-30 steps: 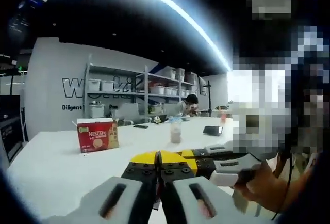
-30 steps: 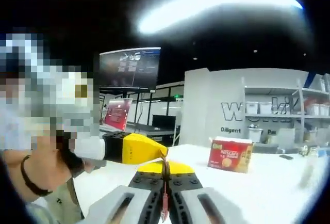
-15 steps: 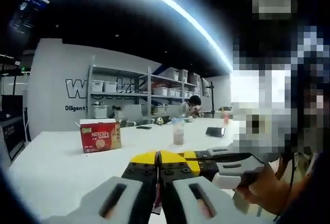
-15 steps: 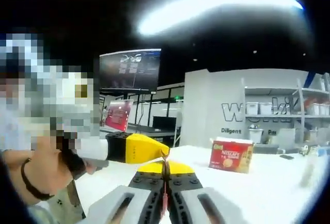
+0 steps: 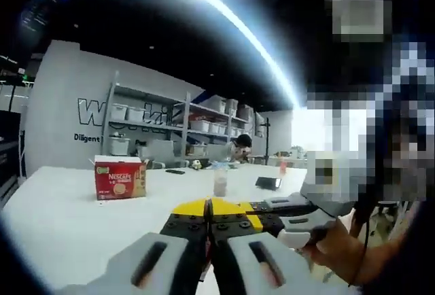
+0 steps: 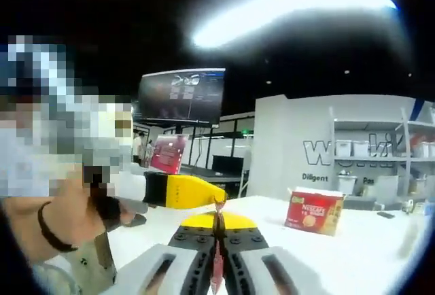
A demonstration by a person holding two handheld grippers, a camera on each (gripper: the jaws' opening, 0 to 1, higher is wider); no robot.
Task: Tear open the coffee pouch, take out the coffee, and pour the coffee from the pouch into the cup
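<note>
In the left gripper view, the left claw [image 5: 208, 208] rises from six o'clock with its yellow-tipped jaws pressed together, a sliver of the red coffee pouch [image 5: 204, 273] showing low in the seam between them, so it is clamped on the pouch. The right claw [image 5: 253, 208] comes in from four o'clock, its yellow tip meeting the left claw's tip, with a hand [image 5: 340, 254] gripping its handle at about five o'clock. Beyond them spreads the white desk [image 5: 61, 213]. A red Nescafé box [image 5: 119, 178] stands on it at about nine o'clock from the claw tips, well apart from them, and a clear cup [image 5: 220, 182] stands just past the tips toward twelve o'clock. A dark phone [image 5: 266, 183] lies flat farther along at about one o'clock. Grey shelves [image 5: 163, 128] with white bins line the back wall, and a person [image 5: 239, 148] sits at the far end of the desk. In the right gripper view, the right claw [image 6: 218, 217] rises from six o'clock, jaws closed on the thin red coffee pouch [image 6: 217, 264], which stands edge-on in the seam and pokes up just above the tips. The left claw [image 6: 183, 192] reaches in from nine o'clock, its yellow tip touching the pouch's top edge, held by a hand [image 6: 61, 213] with a dark wristband. The Nescafé box [image 6: 314, 211] sits on the desk [image 6: 353, 254] at about two o'clock, and a big screen [image 6: 181, 96] hangs toward eleven o'clock.
</note>
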